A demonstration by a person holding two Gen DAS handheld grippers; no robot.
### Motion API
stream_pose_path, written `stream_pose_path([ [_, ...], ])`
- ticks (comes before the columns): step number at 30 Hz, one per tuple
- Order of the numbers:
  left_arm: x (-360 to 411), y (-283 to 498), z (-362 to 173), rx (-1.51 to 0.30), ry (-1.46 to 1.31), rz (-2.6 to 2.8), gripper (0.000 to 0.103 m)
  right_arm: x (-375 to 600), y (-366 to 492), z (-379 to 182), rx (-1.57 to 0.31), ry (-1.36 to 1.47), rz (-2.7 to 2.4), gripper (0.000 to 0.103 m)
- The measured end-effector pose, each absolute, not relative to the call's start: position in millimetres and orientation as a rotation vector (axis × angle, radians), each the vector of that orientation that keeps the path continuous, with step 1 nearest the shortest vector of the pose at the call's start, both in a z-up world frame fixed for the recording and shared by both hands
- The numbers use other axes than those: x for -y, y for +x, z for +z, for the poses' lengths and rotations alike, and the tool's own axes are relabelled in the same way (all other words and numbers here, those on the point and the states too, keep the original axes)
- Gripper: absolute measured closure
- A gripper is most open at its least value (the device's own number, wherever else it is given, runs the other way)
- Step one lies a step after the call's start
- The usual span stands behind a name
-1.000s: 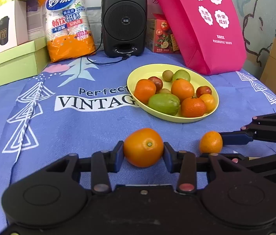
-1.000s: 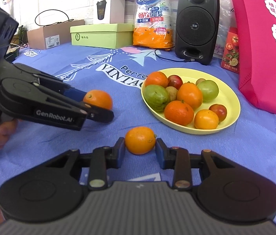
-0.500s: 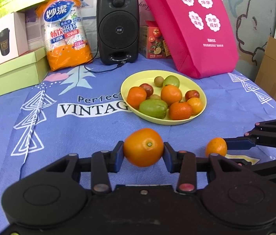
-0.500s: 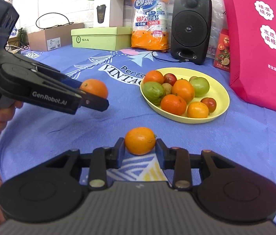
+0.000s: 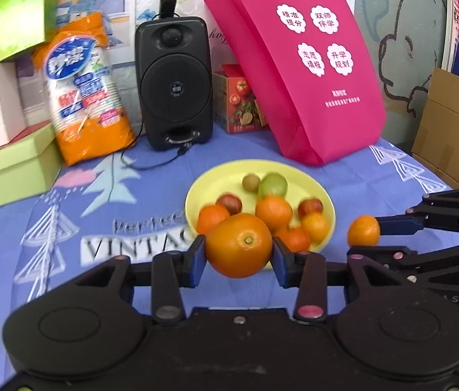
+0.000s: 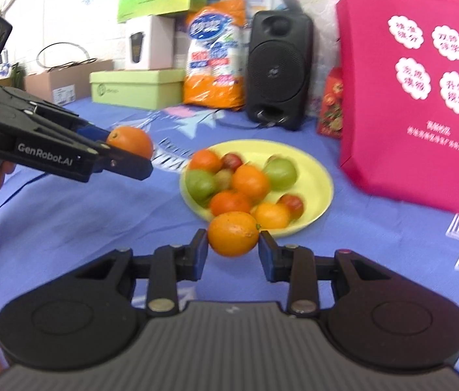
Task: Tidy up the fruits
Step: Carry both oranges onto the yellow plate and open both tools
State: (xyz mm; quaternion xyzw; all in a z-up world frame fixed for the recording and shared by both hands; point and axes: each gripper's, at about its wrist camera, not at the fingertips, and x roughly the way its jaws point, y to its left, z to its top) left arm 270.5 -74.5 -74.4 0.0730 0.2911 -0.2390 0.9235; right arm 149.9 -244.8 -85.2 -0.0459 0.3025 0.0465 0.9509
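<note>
My left gripper (image 5: 238,254) is shut on a large orange (image 5: 239,244) and holds it in the air, in front of the yellow plate (image 5: 209,179). My right gripper (image 6: 233,249) is shut on a smaller orange (image 6: 233,234), also lifted, near the plate's front rim (image 6: 323,176). The plate holds several oranges, green fruits and small red fruits. Each gripper shows in the other's view: the right one with its orange (image 5: 363,230) at right, the left one with its orange (image 6: 130,140) at left.
A blue printed cloth (image 5: 82,221) covers the table. Behind the plate stand a black speaker (image 5: 174,84), an orange pack of paper cups (image 5: 82,88), a pink bag (image 5: 297,65), a small red box (image 5: 239,104) and green boxes (image 5: 7,166). Cardboard (image 5: 451,130) lies past the right edge.
Both grippers have risen with their oranges held, so the table and plate look lower and farther. The views are blurred by motion.
</note>
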Motion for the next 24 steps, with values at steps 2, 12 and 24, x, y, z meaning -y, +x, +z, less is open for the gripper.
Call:
stream_pose_path([
  [2,80.9,291.6,-74.9,-0.609,0.142,-0.495,0.062,253.1,162.1,-82.2,-0.607,-0.100,0.081,0.070],
  [12,116.1,386.5,-88.0,-0.654,0.160,-0.481,0.062,285.4,233.6,-83.9,-0.616,-0.122,0.004,0.070],
  [24,135.3,427.9,-110.2,-0.694,0.179,-0.433,0.041,288.6,265.7,-104.3,-0.665,-0.131,-0.001,0.067],
])
